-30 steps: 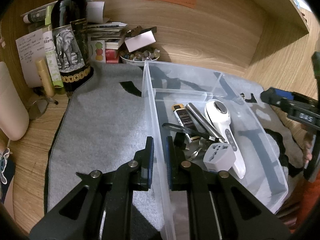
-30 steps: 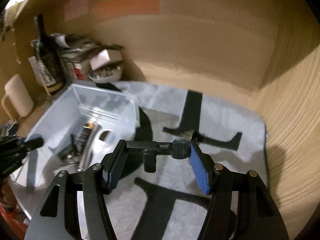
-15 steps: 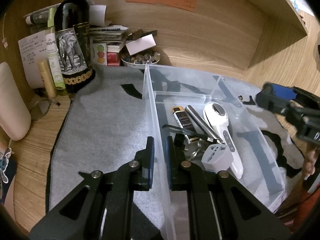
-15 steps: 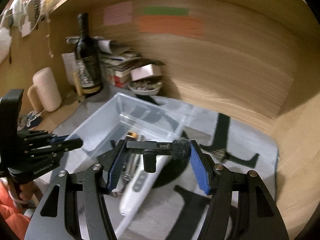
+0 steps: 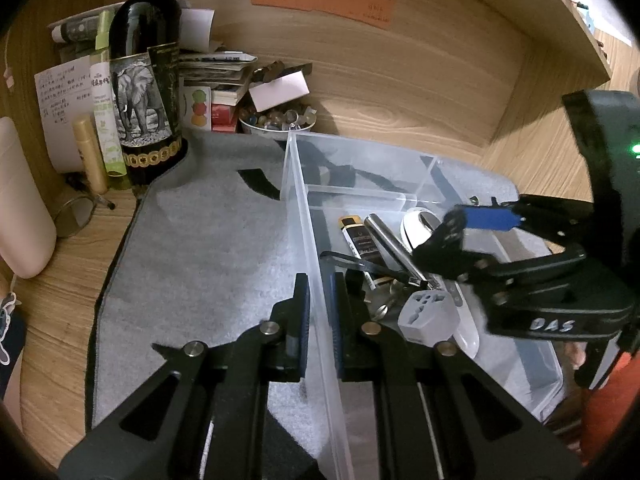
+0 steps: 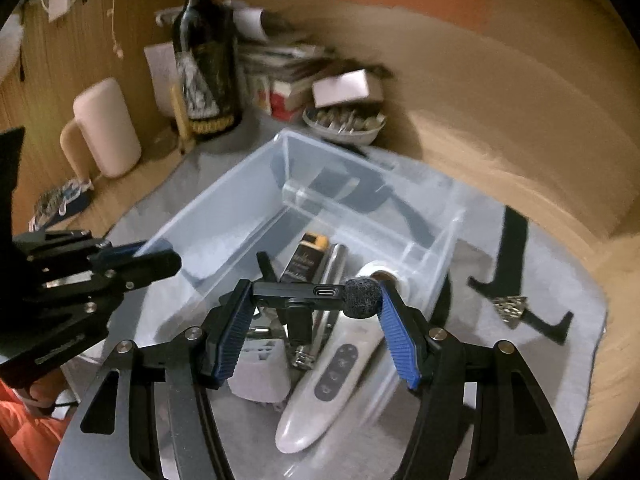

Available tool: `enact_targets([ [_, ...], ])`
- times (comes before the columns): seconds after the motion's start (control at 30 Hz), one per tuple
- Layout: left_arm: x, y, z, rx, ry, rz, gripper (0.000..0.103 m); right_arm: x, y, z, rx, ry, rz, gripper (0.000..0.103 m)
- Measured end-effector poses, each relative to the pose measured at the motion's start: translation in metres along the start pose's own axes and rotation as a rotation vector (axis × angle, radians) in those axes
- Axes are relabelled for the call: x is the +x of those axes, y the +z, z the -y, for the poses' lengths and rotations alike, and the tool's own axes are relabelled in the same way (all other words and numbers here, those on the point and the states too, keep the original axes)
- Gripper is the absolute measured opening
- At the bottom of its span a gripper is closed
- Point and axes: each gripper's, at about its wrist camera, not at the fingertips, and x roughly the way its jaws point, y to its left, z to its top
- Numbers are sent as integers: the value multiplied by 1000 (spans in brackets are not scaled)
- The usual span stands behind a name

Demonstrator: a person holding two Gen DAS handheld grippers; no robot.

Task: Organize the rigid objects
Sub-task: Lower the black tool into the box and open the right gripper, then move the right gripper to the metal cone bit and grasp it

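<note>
left gripper (image 5: 319, 312) pinched tight on the near wall of the one clear bin (image 5: 308, 216) | right gripper (image 6: 316, 320) at 6 o'clock over the bin, jaws half apart, clamping one small black mic gadget (image 6: 320, 292) | bin contents: 1 white remote (image 6: 332, 376), 1 plug adapter (image 5: 426, 318), 1 lighter (image 5: 358, 240), 1 metal tube (image 5: 390, 246) | 1 wine bottle (image 5: 144, 80) at 10 o'clock

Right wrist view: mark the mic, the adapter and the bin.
mic (image 6: 320, 292), right wrist view, on its black bar by the USB port.
adapter (image 6: 258, 364), right wrist view, on its socket face.
bin (image 6: 224, 208), right wrist view, on its left wall.
</note>
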Motion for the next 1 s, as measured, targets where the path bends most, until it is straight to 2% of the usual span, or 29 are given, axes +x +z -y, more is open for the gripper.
enact_targets([
  [0.17, 0, 0, 0, -1, -1, 0, 10, 11, 2, -8, -24, 5, -39, 59],
  [0.3, 0, 0, 0, 0, 0, 0, 10, 5, 3, -11, -29, -3, -15, 73],
  [0.43, 0, 0, 0, 3, 2, -1, 10, -7, 3, -7, -21, -24, 16, 74],
  [0.53, 0, 0, 1, 0, 1, -1, 10, -17, 3, 1, 8, -45, 44, 81],
  [1.0, 0, 0, 2, 7, 9, -1, 10, -68, -5, 57, 140, -203, 170, 83],
])
